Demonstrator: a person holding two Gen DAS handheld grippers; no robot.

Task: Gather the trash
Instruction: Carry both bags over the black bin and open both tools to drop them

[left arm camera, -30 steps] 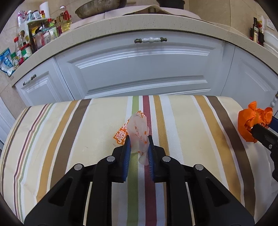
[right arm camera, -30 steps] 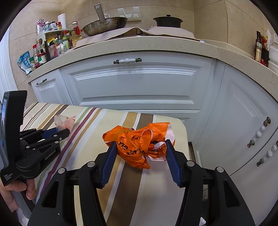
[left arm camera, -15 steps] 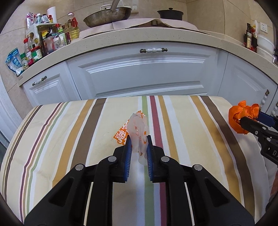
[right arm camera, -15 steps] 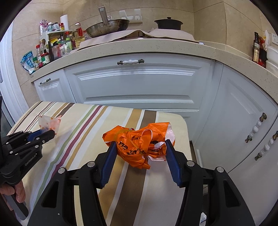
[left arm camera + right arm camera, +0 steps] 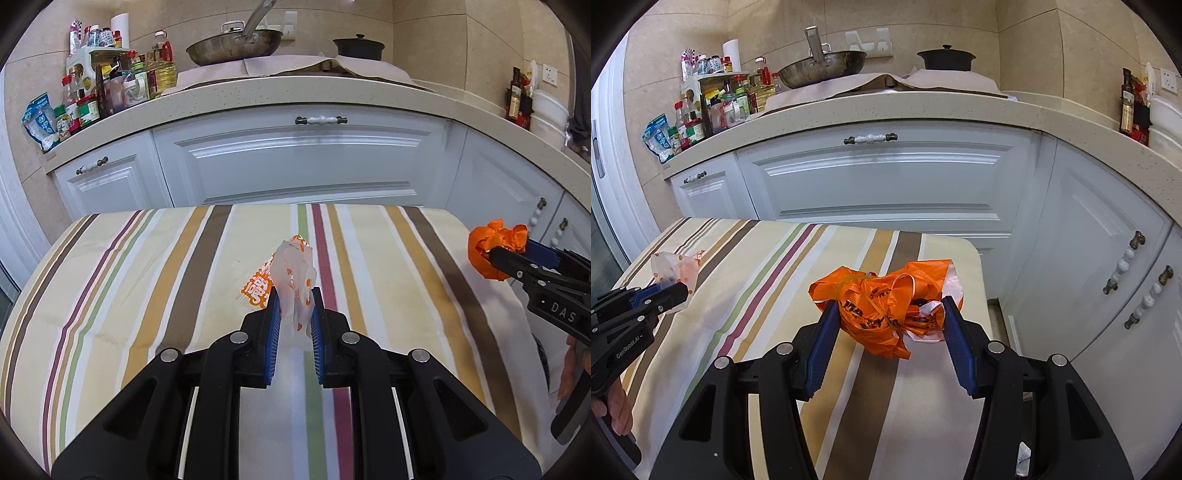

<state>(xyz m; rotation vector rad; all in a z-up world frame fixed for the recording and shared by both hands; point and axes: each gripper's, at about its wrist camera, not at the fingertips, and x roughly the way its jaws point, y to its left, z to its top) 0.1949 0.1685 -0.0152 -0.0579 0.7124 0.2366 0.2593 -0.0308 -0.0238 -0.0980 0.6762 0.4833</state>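
My left gripper (image 5: 294,295) is shut on a clear plastic wrapper with orange dots and print (image 5: 295,273), held above the striped table (image 5: 147,280). The wrapper also shows in the right wrist view (image 5: 674,266), pinched in the left gripper (image 5: 670,291). My right gripper (image 5: 890,310) is shut on a crumpled orange plastic bag (image 5: 882,306), held over the table's right end. The bag (image 5: 493,247) and the right gripper (image 5: 517,262) show at the right of the left wrist view.
White kitchen cabinets (image 5: 295,162) stand just beyond the table under a speckled counter (image 5: 923,107). Bottles and jars (image 5: 107,88), a wok (image 5: 232,44) and a black pot (image 5: 358,46) sit on the counter. A cabinet run with knobs (image 5: 1126,266) stands right.
Both grippers have risen and drawn back a little, each still holding its piece of trash. More of the counter top is in view.
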